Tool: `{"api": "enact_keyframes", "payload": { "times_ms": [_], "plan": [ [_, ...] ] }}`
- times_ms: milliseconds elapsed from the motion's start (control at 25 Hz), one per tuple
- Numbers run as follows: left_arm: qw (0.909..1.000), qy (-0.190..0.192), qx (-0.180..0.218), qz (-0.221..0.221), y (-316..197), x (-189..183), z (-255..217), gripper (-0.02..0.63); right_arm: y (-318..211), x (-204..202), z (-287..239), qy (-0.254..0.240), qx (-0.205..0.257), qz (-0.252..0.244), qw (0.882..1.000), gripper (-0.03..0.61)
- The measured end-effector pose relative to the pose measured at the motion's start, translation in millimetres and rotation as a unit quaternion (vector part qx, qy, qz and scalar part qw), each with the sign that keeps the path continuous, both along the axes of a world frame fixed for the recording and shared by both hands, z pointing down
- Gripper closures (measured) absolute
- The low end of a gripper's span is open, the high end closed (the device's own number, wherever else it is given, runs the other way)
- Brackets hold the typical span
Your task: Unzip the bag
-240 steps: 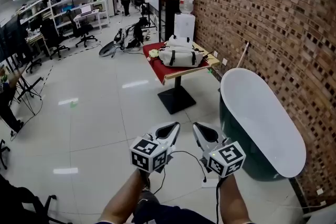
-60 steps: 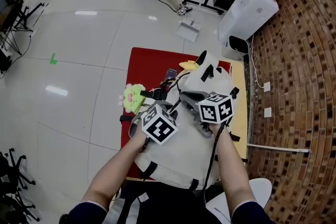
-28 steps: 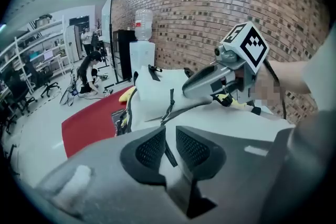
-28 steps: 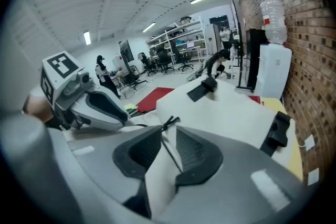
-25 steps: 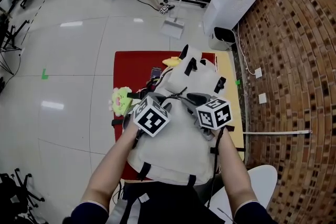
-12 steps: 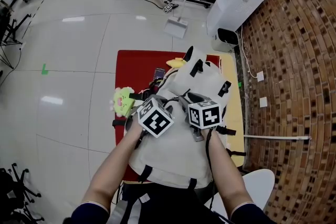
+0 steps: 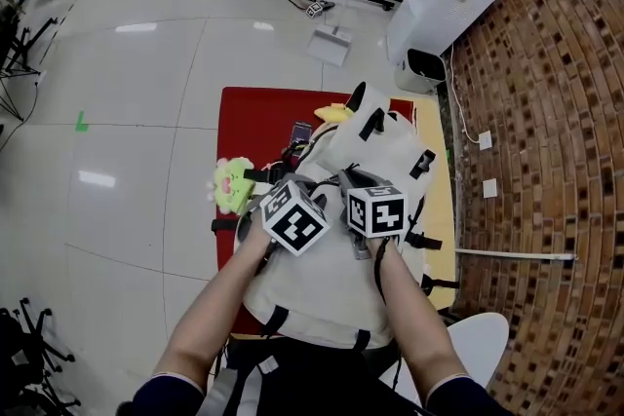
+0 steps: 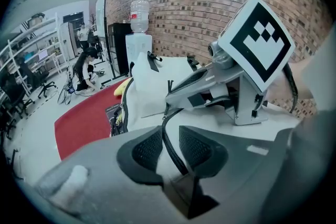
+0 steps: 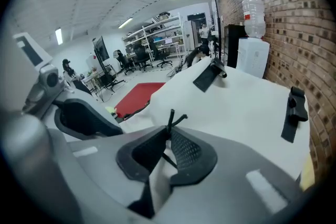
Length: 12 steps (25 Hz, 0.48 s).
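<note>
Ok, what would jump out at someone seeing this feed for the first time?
A white bag fills the red table, beside a brick wall. On top of it, the right gripper has just been closing its jaws, which pinch the black zipper pull. The left gripper holds its jaws apart around the zipper track.

The bag (image 7: 331, 283) is matt cloth, the floor (image 7: 146, 63) glossy, the wall (image 7: 556, 112) rough brick.

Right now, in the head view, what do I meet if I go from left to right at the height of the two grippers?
floor → plush toy → left gripper → right gripper → wooden table edge → brick wall
</note>
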<state>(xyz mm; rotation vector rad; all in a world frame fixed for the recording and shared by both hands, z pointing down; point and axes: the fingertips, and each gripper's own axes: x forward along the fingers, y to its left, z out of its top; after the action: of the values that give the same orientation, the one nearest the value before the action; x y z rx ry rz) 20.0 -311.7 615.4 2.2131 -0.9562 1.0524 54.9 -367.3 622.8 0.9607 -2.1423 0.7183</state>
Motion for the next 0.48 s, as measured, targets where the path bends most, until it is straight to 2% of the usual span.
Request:
{"api": "enact_keyframes", "payload": {
  "times_ms": [200,480],
  "plan": [
    [1.0,-0.005,-0.003,0.002,1.0,-0.8,1.2,0.509,1.0,6.0,-14.3,-0.064,-0.018,0.007,0.998,0.546],
    [0.9999,-0.014,-0.005,0.003,2.4,-2.0,4.5,0.523,5.7,24.6,-14.8,-0.082,-0.034,0.028,0.996,0.546]
  ]
}}
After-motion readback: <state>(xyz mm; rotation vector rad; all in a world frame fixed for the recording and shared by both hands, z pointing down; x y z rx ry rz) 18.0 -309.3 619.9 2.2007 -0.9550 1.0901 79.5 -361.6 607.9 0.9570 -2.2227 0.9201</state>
